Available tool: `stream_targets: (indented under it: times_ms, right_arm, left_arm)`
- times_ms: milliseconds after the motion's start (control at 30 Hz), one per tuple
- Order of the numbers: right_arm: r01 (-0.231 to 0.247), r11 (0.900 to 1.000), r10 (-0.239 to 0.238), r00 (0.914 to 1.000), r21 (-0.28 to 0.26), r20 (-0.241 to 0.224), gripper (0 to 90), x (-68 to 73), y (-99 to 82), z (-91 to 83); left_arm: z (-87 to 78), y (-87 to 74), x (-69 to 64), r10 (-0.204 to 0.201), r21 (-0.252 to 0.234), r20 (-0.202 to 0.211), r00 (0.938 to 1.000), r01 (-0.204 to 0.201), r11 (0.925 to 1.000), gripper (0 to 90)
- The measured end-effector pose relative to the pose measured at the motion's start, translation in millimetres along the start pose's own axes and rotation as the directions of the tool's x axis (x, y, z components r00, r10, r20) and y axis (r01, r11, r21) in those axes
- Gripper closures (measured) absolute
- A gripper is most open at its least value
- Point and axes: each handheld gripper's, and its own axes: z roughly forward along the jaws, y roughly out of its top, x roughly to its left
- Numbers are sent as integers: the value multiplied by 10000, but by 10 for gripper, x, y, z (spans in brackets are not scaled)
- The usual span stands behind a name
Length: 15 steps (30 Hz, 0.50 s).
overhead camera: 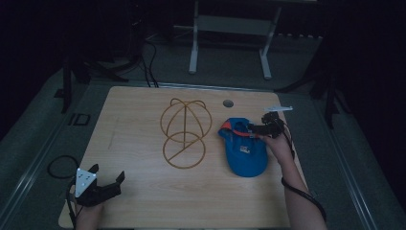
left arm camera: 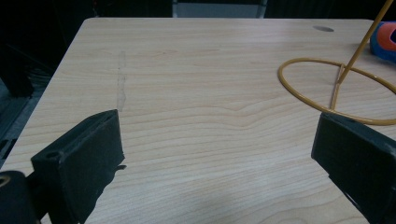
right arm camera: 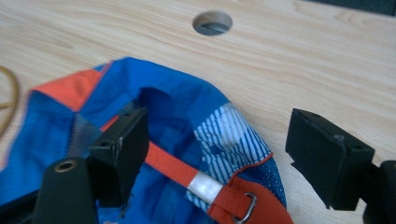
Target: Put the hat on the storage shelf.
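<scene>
Cap: blue and orange fabric cap lying on right side of counter, just beside wire stand, apart from it.
Handling: soft, light, floppy by the look of it; will sag and fold when lifted, not fragile. Shiny fabric may slip.
Where to grip: back rim by orange strap and metal buckle; a doubled edge there gives the pads something to bite.
Right tool: at the cap's back edge, jaws wide apart, one jaw over the inside of the crown, other outside over bare wood; nothing clamped yet.
Left tool: near front left corner of counter, jaws spread wide, holds nothing.
Wire stand: thin yellow loops, round base flat on counter, centre.
Surface: pale wood grain, smooth, cable hole near far edge.
Room: dim, dark floor, cables and a white frame beyond counter.
</scene>
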Motion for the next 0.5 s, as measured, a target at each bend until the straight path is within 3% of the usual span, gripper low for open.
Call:
stream_targets:
  times_ms: [267,500]
  right_arm:
    - [50,9971,-81,9992,766,404,215,-15,-35,283]
    - [232,9935,-315,9968,1113,729,227,15,-89,415]
  left_arm:
    - [1,-4,2,-5,-24,-26,10000,5,10000,24]
    - [4,-8,2,-40,-20,-19,10000,40,10000,24]
